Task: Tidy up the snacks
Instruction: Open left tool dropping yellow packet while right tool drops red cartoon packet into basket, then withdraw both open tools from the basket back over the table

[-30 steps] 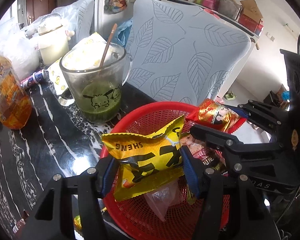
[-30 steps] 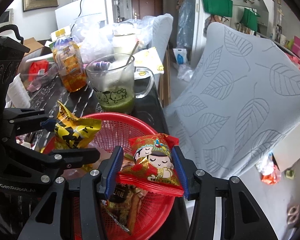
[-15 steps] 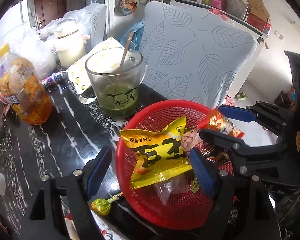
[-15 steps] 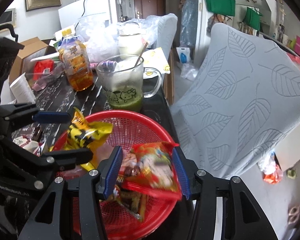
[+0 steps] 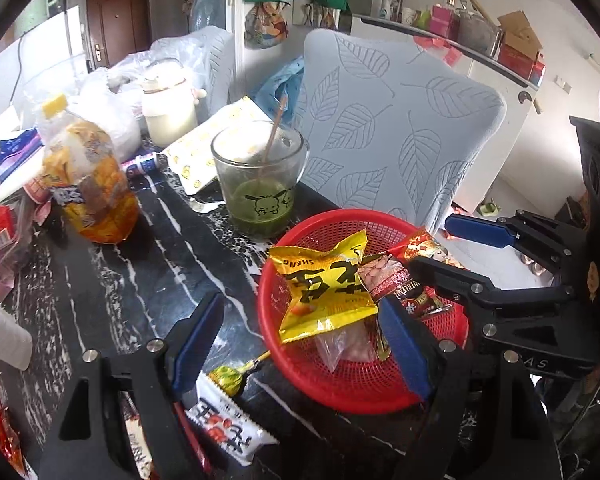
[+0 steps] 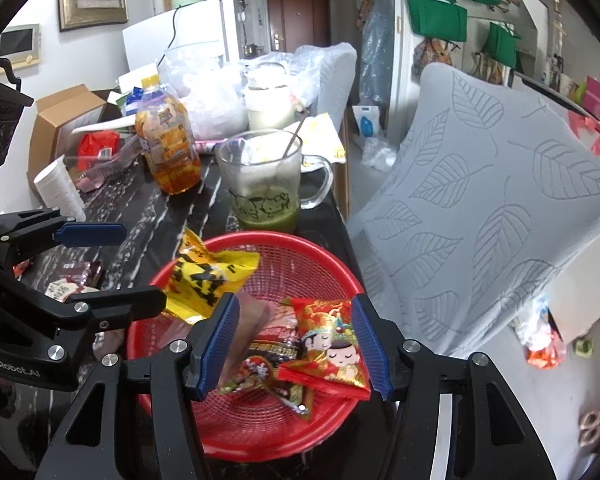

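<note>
The black table looks bigger to me now than a second ago, and I see more of its near left part. The grey leaf chair stands at the far right, just past the table edge, as before.

The red basket sits at the near right edge of the table. A second ago it was right under my left fingers; now it lies off to their right side. The glass mug with green drink stands just behind the basket, and the orange bottle is farther left. Both have stayed put.

The yellow bag was pinched in my left gripper a second ago. Now it lies in the basket on its left side, on top of other snacks, and nothing touches it. My left fingers are spread wide with nothing between them.

The red bag with the two cartoon faces was pinched in my right gripper before. Now it lies in the basket at the near right. My right fingers are opening, and the bag is down between them, but the pads do not press it.

A white snack bar and a small green candy lie on the table, near, just left of the basket.
</note>
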A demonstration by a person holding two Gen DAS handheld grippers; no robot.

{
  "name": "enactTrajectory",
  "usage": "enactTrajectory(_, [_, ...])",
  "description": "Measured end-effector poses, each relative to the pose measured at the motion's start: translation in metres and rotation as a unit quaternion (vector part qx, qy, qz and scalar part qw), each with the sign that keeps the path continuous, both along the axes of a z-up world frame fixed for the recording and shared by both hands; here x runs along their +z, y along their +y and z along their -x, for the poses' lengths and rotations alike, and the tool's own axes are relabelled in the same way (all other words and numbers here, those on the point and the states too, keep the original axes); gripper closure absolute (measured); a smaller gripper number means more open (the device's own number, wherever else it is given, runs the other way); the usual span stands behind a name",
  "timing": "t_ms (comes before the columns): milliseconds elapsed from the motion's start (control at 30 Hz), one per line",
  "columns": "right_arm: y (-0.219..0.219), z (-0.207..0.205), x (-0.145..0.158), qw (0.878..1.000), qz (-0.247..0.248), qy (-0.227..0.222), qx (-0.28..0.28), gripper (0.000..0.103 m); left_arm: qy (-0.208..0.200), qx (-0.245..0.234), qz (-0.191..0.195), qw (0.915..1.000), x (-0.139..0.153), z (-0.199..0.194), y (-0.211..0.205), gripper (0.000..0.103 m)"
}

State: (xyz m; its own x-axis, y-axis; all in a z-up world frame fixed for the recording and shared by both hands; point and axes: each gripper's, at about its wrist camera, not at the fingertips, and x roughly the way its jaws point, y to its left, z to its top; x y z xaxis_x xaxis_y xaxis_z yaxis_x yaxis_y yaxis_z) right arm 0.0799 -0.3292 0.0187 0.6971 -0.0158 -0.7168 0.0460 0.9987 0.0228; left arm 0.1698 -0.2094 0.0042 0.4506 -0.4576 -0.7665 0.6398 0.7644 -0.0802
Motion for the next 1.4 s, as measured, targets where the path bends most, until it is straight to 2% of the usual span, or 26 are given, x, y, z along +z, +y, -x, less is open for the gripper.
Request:
enactTrajectory(467, [0.044, 0.033, 0.029, 0.999, 0.008, -0.042, 0.020, 0.045, -0.034, 0.027, 0.026, 0.9987, 0.030, 0.039, 0.050, 0.024])
enactTrajectory(700, [0.070, 0.050, 0.036, 0.998, 0.011, -0.055, 0.032, 0.045, -0.044, 0.044, 0.040, 0.9973, 0.034, 0.061, 0.078, 0.024])
enactTrajectory(1067, [0.116, 0.075, 0.024, 0.997, 0.001, -0.042, 0.067, 0.045, -0.033, 0.072, 0.058, 0.9951, 0.017, 0.093, 0.124, 0.024])
enactTrajectory(1400, [0.157, 0.080, 0.001, 0.993, -0.022, -0.017, 0.117, 0.045, -0.015, 0.122, 0.062, 0.9905, -0.005, 0.114, 0.173, 0.024])
